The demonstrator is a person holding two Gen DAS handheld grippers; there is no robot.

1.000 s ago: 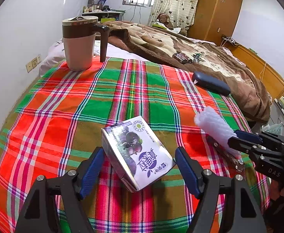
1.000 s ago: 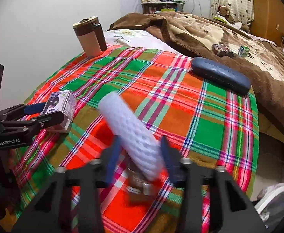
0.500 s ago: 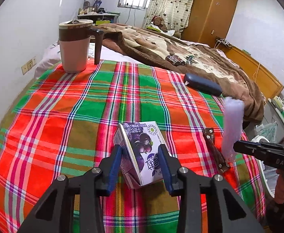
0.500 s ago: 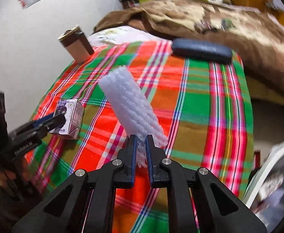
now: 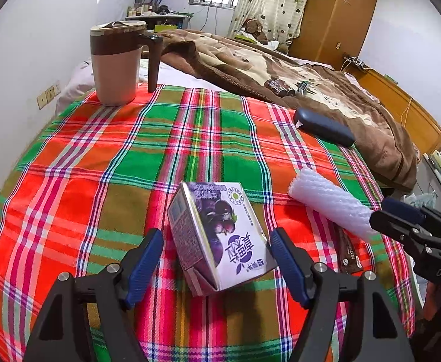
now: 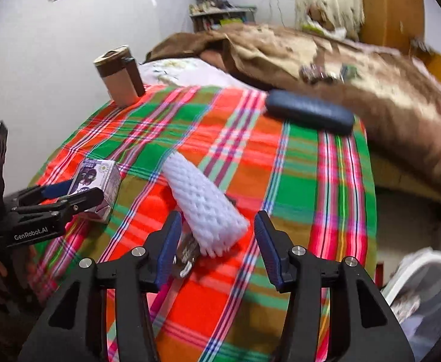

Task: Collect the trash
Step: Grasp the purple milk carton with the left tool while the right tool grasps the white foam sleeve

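Observation:
A purple milk carton (image 5: 217, 238) lies on the plaid cloth (image 5: 129, 157) between the open jaws of my left gripper (image 5: 215, 256); neither pad touches it. It also shows in the right wrist view (image 6: 98, 184). A white foam net sleeve (image 6: 203, 203) lies on the cloth between the open jaws of my right gripper (image 6: 215, 238), resting over a brown wrapper (image 5: 348, 250). In the left wrist view the sleeve (image 5: 329, 202) ends at the right gripper (image 5: 401, 220).
A brown lidded mug (image 5: 117, 63) stands at the far left corner. A dark blue case (image 5: 323, 126) lies at the cloth's far right edge. A brown blanket (image 5: 280, 72) covers the bed beyond. A white bin (image 6: 425, 289) stands on the floor at the right.
Both grippers were shut half a second ago, the left on the carton, the right holding the sleeve up. Both are now open, and carton and sleeve lie on the cloth.

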